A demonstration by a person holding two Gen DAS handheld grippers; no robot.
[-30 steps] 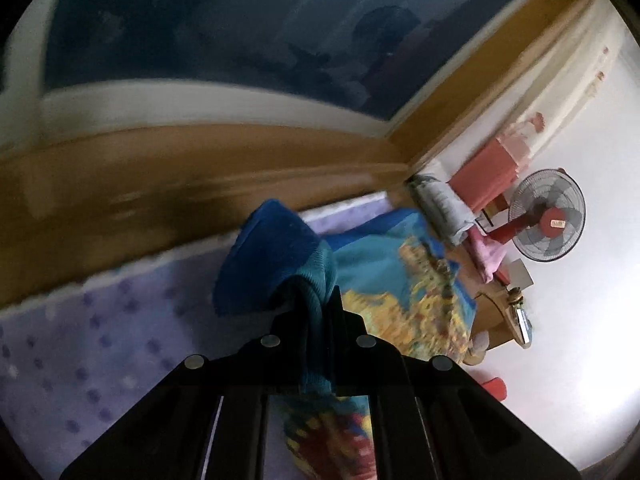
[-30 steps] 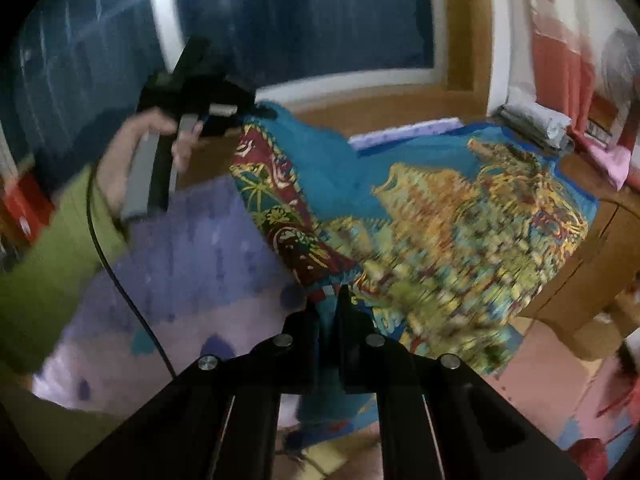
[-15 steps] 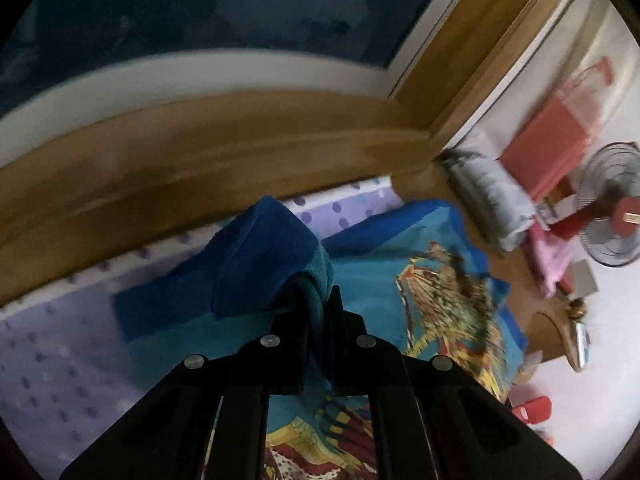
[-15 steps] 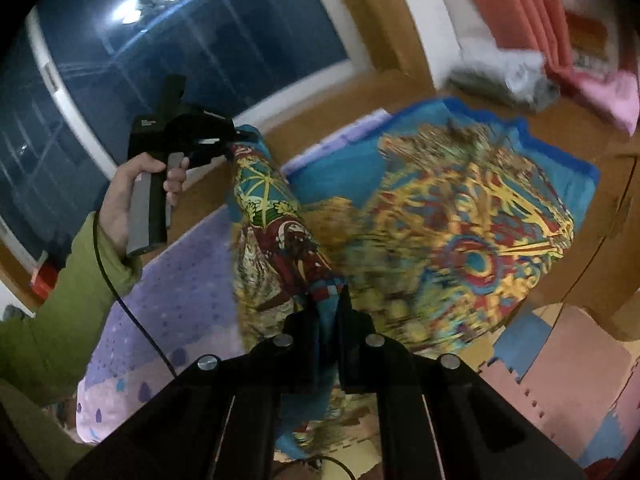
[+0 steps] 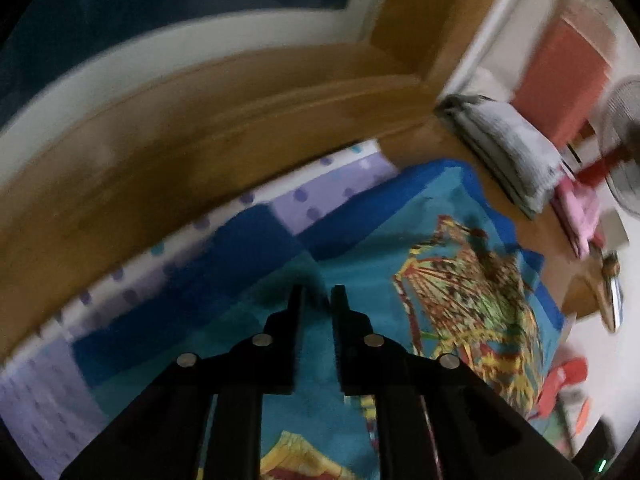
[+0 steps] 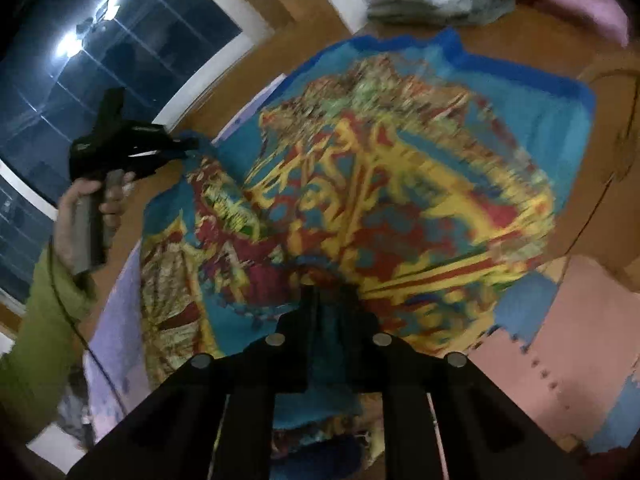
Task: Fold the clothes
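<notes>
We've got a big patterned cloth [image 6: 400, 184], blue border with a yellow-red print, spread on a purple dotted mat [image 5: 332, 196] that runs along a wooden ledge [image 5: 200, 128] under the dark window.

Left gripper [image 5: 317, 300]: jaws are opening, a narrow gap shows between the fingers and no fabric sits in it; the teal cloth lies flat just under and ahead of the tips. Released, as far as we can see.

Right gripper [image 6: 330, 300]: jaws opening too, but teal fabric still fills the slot between the fingers and bunches at the tips. We can't tell if the pads still press on it.

In the right wrist view the left hand [image 6: 86, 216], in a green sleeve, holds its tool at the far left corner of the cloth. The folded flap runs from there toward the right gripper, so the fold line lies roughly between the two tools. The rest of the cloth spreads away to the right, long axis going left to right.

We judge one fold is just laid down; next grab is likely the far right edge, nearer the right hand.

Room: the ledge blocks the far side, a folded grey pile [image 5: 508, 148] sits just past the cloth's far corner, and open foam floor tiles [image 6: 552, 344] lie below the near right edge.
</notes>
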